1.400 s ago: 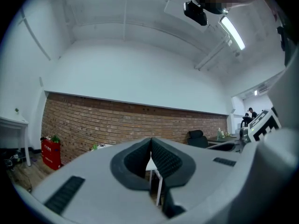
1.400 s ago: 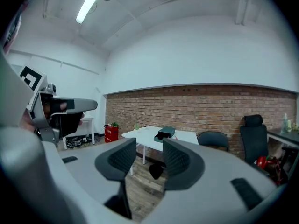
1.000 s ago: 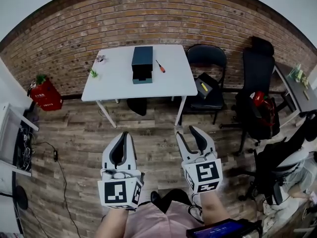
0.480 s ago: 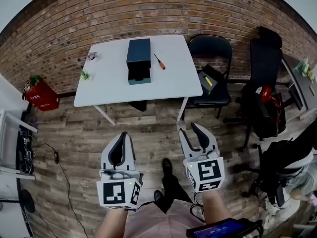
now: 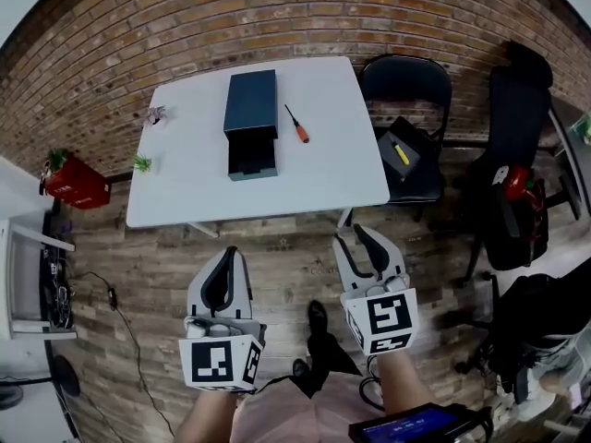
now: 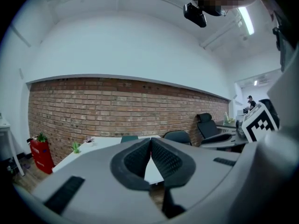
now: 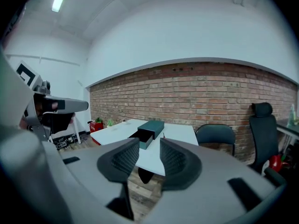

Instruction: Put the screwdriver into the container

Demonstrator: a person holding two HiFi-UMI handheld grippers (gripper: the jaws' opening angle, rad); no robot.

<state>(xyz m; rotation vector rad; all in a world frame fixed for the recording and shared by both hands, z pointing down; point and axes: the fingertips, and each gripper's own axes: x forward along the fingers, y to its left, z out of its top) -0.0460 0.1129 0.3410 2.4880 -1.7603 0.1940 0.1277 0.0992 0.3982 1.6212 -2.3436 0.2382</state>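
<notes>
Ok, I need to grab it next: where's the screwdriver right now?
In the head view, the screwdriver lies on the white table, just right of the dark container and not touching it.

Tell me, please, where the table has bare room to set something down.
The table is bare along its near edge, before the container, and right of the screwdriver. Container and screwdriver crowd the middle. The plants take the left edge.

A white table (image 5: 323,173) stands on plank floor (image 5: 138,275) against a brick wall (image 5: 185,26).

Grey left gripper (image 5: 230,250) and right gripper (image 5: 351,235) bear black-white marker cubes (image 5: 222,361); top (image 5: 295,412) seemingly pink.
</notes>
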